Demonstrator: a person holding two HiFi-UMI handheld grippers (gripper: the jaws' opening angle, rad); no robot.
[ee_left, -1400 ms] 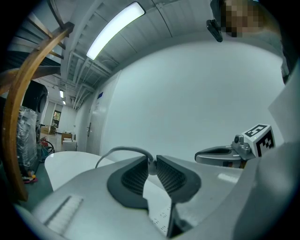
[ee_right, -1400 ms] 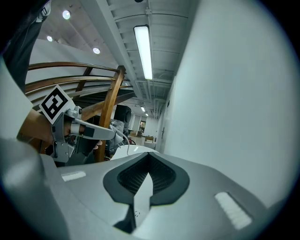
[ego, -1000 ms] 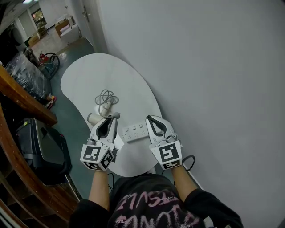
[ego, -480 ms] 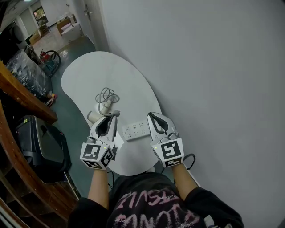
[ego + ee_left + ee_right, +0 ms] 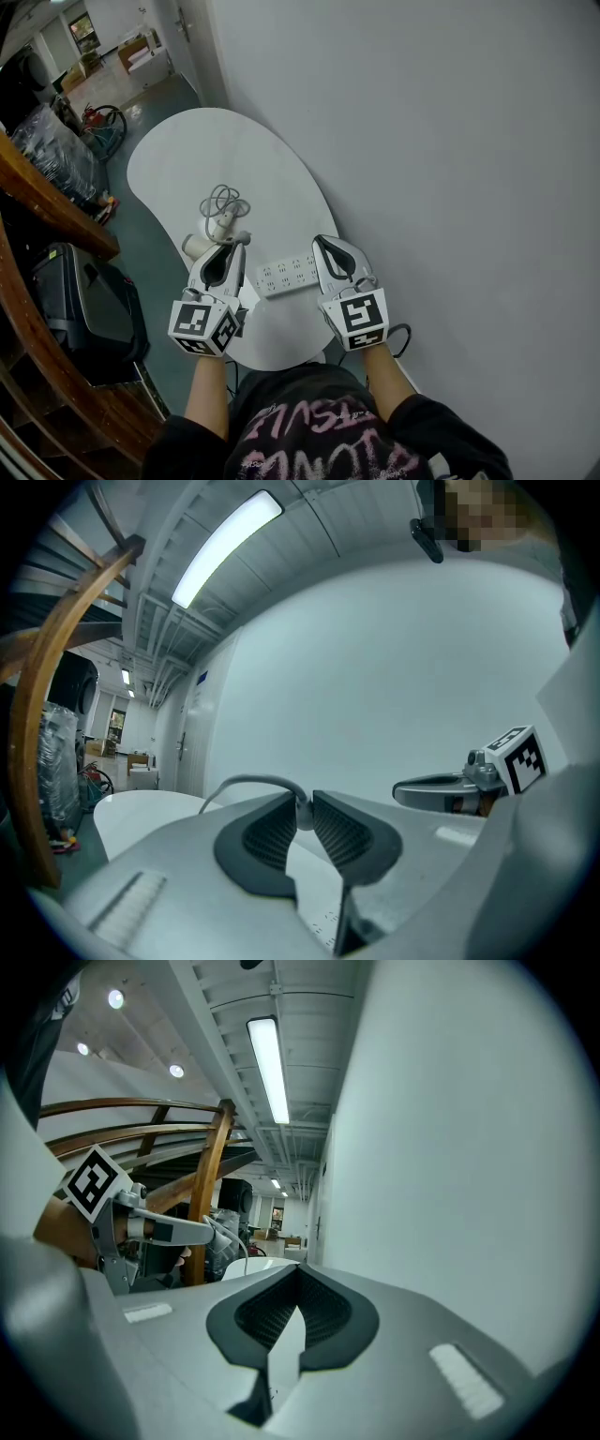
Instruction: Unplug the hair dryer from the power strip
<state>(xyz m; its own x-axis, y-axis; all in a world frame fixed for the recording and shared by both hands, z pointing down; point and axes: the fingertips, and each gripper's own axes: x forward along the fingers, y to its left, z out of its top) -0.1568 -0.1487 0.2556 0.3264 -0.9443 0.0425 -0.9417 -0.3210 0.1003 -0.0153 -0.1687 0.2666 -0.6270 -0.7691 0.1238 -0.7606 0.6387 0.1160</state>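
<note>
Cord point(image 5: 253, 778) tight between left tool point(image 5: 305, 810) tips (right tool point(image 5: 298, 1276) empty, tips together)

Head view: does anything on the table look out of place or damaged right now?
Nothing spilled or broken. The hair dryer lies on its side, and the left gripper pinches its cord at the jaw tips; the power strip lies flat.

Shirt print point(image 5: 314, 433): pink lettering is seen, too distorted to be read.
Blue wall sign point(image 5: 202, 678): too small to be read.
Elsewhere: nothing legible is found.
</note>
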